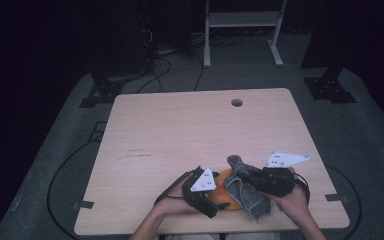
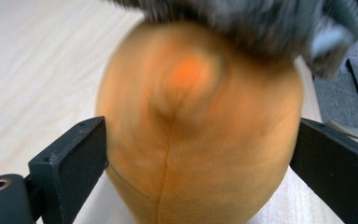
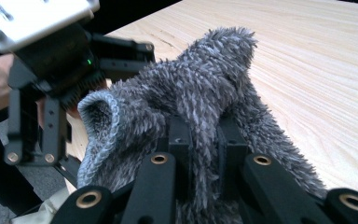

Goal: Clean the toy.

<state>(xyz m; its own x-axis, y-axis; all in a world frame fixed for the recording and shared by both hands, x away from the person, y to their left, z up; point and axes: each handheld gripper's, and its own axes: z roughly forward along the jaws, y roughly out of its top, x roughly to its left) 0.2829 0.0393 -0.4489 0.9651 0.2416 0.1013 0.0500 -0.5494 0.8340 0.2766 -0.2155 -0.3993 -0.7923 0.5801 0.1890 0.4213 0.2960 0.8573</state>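
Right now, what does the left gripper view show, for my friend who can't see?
A round orange plush ball sits squeezed between the left gripper's two black jaws on a pale wooden table. A fuzzy grey cloth drapes over its top.

Two black tools, left tool (image 1: 215,194) and right tool (image 1: 250,176), grey three-cornered top plates, brass-coloured rivets, black trailing cables, bare forearms
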